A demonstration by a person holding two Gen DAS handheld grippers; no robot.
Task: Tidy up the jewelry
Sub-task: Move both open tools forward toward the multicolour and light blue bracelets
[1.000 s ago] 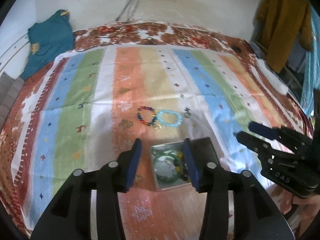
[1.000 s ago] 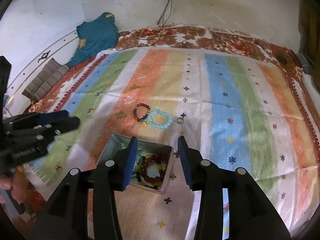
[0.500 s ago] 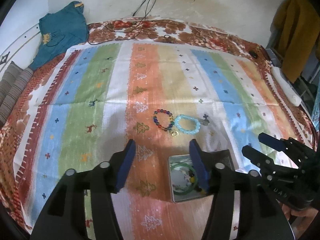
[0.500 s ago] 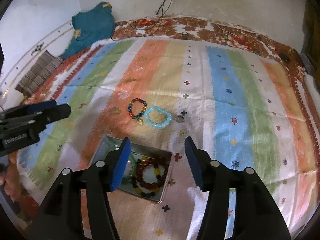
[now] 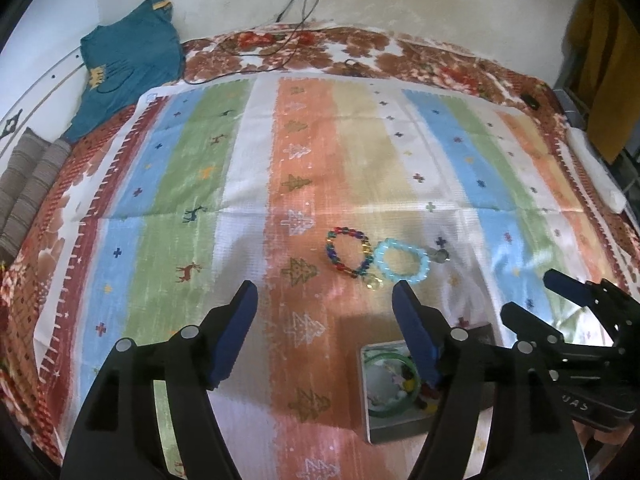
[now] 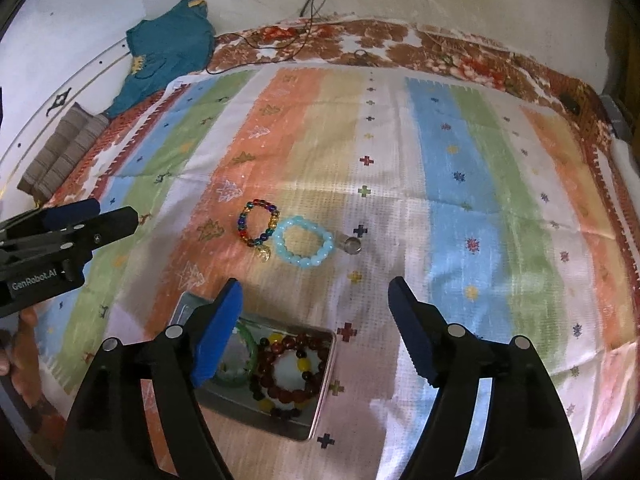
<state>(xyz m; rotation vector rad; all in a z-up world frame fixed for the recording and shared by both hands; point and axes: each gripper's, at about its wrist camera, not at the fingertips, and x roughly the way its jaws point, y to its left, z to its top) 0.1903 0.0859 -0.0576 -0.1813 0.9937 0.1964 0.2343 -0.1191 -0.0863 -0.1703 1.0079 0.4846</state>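
Both tongs, left tongs (image 5: 324,308) and right tongs (image 6: 314,304), just been opening, wide, empty. Multicolour bracelet (image 6: 258,227), blue bracelet (image 6: 304,247) mid-frame on bedspread (image 6: 448,184); tin (image 6: 320,392) lower centre. Straddle one bracelet rim, close gently.

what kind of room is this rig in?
Probably a bedroom at home: the striped cloth lies over a floral bedspread against a plain wall, with a teal garment and folded blankets alongside.
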